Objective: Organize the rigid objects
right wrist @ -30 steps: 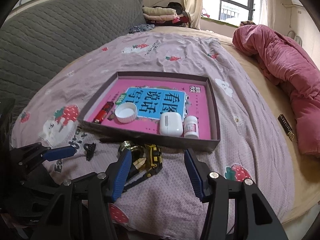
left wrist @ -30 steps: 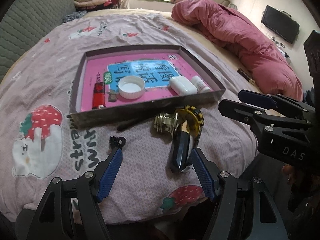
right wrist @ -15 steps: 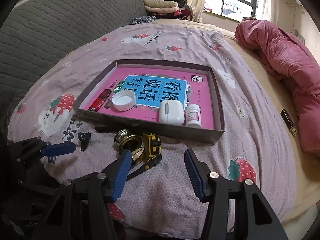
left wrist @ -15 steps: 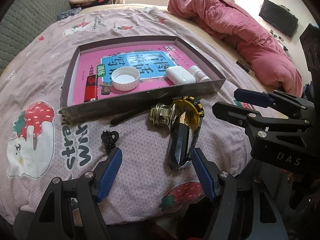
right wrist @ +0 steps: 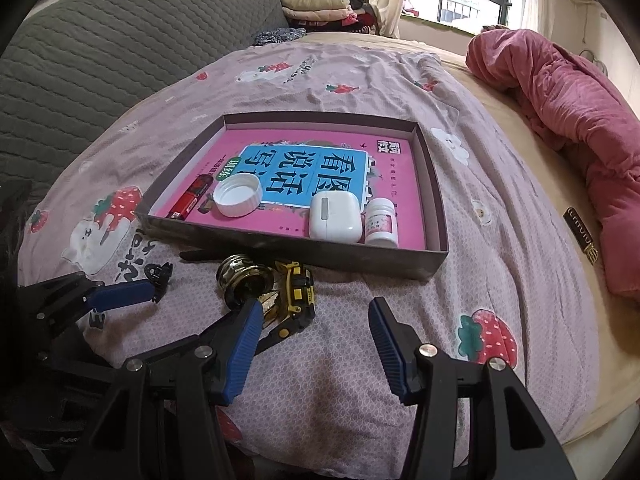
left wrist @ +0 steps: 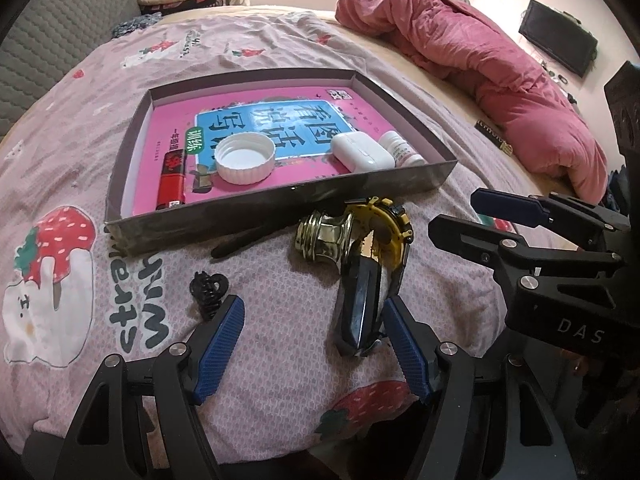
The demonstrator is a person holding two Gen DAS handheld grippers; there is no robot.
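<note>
A shallow grey box (left wrist: pixel 280 200) (right wrist: pixel 296 246) lined with a pink book holds a red lighter (left wrist: pixel 172 176), a white cap (left wrist: pixel 245 157), a white earbud case (left wrist: pixel 360 151) and a small white bottle (left wrist: pixel 400 150). On the bedspread in front of the box lie a brass knob (left wrist: pixel 324 236), a black-and-yellow watch (left wrist: pixel 372 264) (right wrist: pixel 298 294), a black strap (left wrist: pixel 248 236) and a black hair clip (left wrist: pixel 208 290). My left gripper (left wrist: pixel 312 320) is open and empty, just short of the watch. My right gripper (right wrist: pixel 316 316) is open and empty, right of the watch.
The bed has a pink strawberry-print cover (left wrist: pixel 80 264). A rumpled pink duvet (left wrist: pixel 500 64) lies at the right. A grey quilted headboard (right wrist: pixel 100 60) is at the left. Folded clothes (right wrist: pixel 320 6) sit at the far end. The bed's edge is just below both grippers.
Both grippers have moved forward, closer to the box and the loose items. Both stay open. No object has moved.
</note>
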